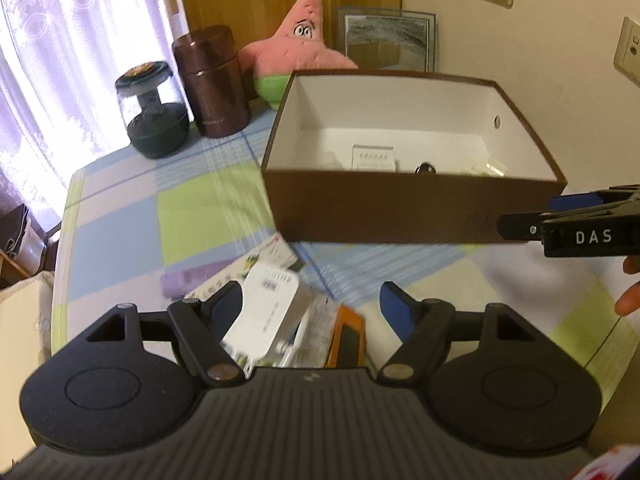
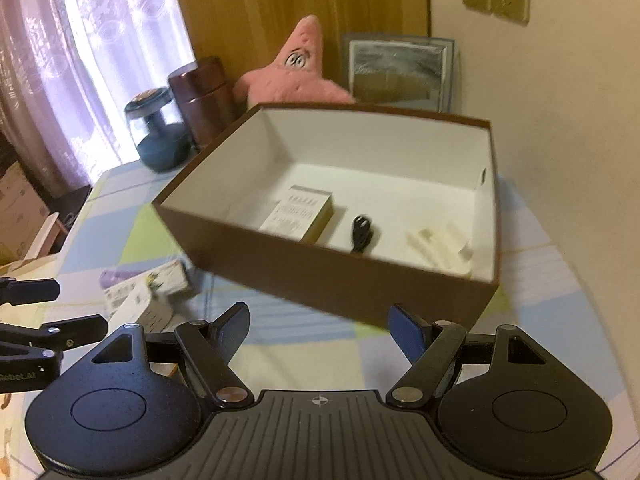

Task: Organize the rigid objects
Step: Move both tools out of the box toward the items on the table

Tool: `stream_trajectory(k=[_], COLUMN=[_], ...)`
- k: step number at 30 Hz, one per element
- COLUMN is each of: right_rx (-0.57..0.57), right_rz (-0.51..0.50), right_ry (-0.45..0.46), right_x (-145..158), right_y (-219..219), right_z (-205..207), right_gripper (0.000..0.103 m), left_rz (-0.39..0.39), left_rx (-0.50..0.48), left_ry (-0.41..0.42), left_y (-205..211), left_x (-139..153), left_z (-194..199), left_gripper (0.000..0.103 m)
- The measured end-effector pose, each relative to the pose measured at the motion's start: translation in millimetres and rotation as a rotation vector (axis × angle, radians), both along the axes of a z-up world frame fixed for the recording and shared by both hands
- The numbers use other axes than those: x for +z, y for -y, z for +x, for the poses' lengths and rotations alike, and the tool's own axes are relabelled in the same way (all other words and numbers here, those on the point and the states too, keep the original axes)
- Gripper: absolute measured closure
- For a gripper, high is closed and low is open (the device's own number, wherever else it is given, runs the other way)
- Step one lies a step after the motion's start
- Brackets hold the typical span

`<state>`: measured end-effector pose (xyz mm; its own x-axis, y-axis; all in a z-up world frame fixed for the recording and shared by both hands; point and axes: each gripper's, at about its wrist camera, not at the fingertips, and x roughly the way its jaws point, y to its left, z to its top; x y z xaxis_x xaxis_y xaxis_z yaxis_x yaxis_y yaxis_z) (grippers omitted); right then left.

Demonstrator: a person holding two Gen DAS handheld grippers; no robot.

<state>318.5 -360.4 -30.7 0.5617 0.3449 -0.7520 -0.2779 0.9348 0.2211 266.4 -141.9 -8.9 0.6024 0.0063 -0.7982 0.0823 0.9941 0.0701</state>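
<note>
At the far left of the left wrist view we see a dark glass jar (image 1: 153,114) and a brown metal canister (image 1: 211,82) standing by the curtain, a pink star plush (image 1: 301,42) behind them. Lower in the frame our left gripper (image 1: 310,306) hangs with its jaws spread and nothing between them, above a loose heap on the checked tablecloth (image 1: 120,236): a white carton (image 1: 266,312) lying on printed packets, an orange-edged device (image 1: 347,338) just beside it, a purple roll (image 1: 188,282) at the heap's left. The brown box (image 1: 400,208) fills the centre right, already holding a small white pack (image 2: 298,216), a black plug-like piece (image 2: 362,232) and a pale plastic part (image 2: 440,246), each apart from the others. At the right edge our right gripper (image 2: 320,330) is likewise released and empty, pointing at the box's near wall. We judge the white carton light and stiff, its thin card liable to dent under a hard squeeze and its glossy faces to slip; the surest hold looks to be across its narrow sides near the middle. The orange device seems harder and better taken by its long edges.
</note>
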Motion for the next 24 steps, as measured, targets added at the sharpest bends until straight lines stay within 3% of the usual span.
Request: stream_trajectory(k=[24], right_rx=[0.178], right_rz=[0.002], right_ry=[-0.202], right_x=[-48.3], right_y=[-77.4], right_z=[-49.6], right_gripper=[0.029], left_rz=[-0.033], left_rx=[0.046], left_ry=[-0.123], left_y=[-45.5], left_x=[-43.8], left_z=[-52.9], left_gripper=[0.03])
